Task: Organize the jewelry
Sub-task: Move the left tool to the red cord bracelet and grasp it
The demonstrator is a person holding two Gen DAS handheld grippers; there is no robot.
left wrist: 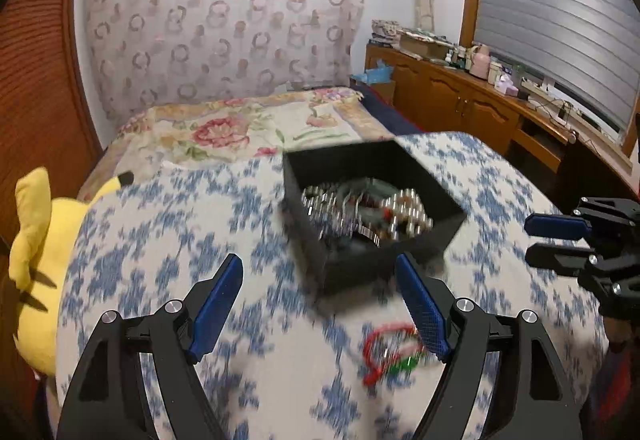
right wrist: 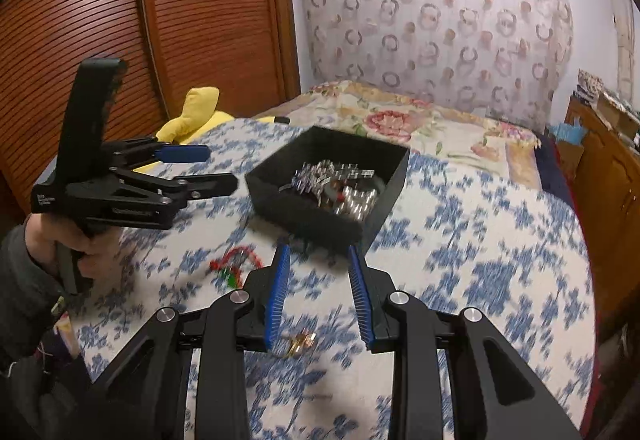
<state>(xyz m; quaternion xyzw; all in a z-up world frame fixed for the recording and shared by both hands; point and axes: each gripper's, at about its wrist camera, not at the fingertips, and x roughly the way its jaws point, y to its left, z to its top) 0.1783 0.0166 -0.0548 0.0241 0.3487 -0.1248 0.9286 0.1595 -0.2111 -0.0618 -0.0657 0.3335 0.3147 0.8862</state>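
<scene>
A black open box (left wrist: 372, 240) holding several silvery jewelry pieces (left wrist: 368, 212) sits on the blue-and-white flowered cloth; it also shows in the right wrist view (right wrist: 320, 216). A red-and-green bracelet (left wrist: 390, 354) lies on the cloth in front of the box, near my left gripper's right finger, and shows in the right wrist view (right wrist: 236, 264). A small gold piece (right wrist: 300, 346) lies between my right gripper's fingers, low on the cloth. My left gripper (left wrist: 320, 268) is open and empty. My right gripper (right wrist: 320, 254) is open and empty, just short of the box.
A yellow plush toy (left wrist: 34, 260) lies at the cloth's left edge. A flowered bedspread (left wrist: 248, 128) lies behind the box. A wooden cabinet (left wrist: 480, 108) with clutter runs along the right wall. A slatted wooden door (right wrist: 120, 20) stands at the left.
</scene>
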